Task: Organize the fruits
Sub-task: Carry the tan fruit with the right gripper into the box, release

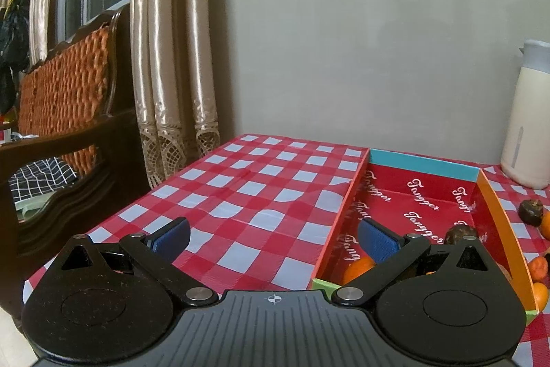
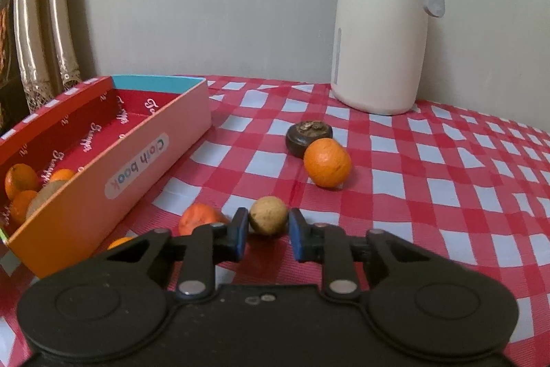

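Note:
In the right wrist view my right gripper (image 2: 268, 222) is shut on a small tan round fruit (image 2: 268, 214) that rests on the checked cloth. An orange (image 2: 327, 162) and a dark brown fruit (image 2: 309, 133) lie just beyond it, touching each other. A smaller orange (image 2: 197, 217) sits left of the fingers. The red-lined cardboard box (image 2: 103, 167) stands at the left with several oranges (image 2: 20, 181) and a tan fruit (image 2: 44, 195) inside. My left gripper (image 1: 271, 229) hangs open over the box's (image 1: 422, 165) left wall, holding nothing. An orange (image 1: 357, 267) and a dark fruit (image 1: 460, 234) show inside.
A cream thermos jug (image 2: 378, 23) stands at the back of the table by the wall. Red-and-white checked cloth (image 1: 247, 188) covers the table. A wooden bench (image 1: 65, 112) and curtains (image 1: 165, 57) are off the table's left edge. More fruit (image 1: 531, 212) lies right of the box.

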`<state>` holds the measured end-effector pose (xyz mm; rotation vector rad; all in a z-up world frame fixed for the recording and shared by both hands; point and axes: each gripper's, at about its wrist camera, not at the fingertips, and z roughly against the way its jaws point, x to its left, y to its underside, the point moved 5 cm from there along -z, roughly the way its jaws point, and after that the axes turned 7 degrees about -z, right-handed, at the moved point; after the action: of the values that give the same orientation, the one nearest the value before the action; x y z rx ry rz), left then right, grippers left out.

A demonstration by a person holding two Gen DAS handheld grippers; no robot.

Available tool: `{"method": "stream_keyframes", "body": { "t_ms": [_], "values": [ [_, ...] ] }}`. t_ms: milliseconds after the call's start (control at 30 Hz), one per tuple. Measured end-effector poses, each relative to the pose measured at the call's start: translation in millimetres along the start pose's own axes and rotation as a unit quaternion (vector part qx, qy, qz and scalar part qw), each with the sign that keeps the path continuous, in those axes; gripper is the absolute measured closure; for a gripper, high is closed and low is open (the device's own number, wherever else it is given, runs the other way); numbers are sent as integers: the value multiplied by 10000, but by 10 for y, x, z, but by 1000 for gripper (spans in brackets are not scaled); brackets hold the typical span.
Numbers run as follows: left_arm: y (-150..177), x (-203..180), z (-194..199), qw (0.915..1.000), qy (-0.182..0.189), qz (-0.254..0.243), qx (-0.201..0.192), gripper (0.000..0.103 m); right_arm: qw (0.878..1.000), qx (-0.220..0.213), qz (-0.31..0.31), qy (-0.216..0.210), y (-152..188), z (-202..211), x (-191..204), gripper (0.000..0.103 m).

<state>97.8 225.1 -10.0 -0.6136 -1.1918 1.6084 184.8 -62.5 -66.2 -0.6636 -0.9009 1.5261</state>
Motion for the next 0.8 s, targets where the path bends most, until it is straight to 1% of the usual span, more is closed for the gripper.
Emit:
{"method": "stream_keyframes", "body": {
  "t_ms": [267, 433, 700, 800],
  "values": [
    [4, 52, 20, 10000, -34, -28, 0, 0, 9996, -288, -54, -19, -87, 134, 33, 80],
    [6, 117, 49, 10000, -90, -22, -11, 0, 9989, -455, -26, -132, -146, 239, 157, 80],
    [50, 267, 90, 9998, -188, 22, 29, 0, 9954, -791, 50, -546, -243, 434, 473, 80],
    [68, 318, 103, 9998, -216, 30, 42, 0, 9939, -853, 99, -688, -260, 468, 611, 80]
  ]
}}
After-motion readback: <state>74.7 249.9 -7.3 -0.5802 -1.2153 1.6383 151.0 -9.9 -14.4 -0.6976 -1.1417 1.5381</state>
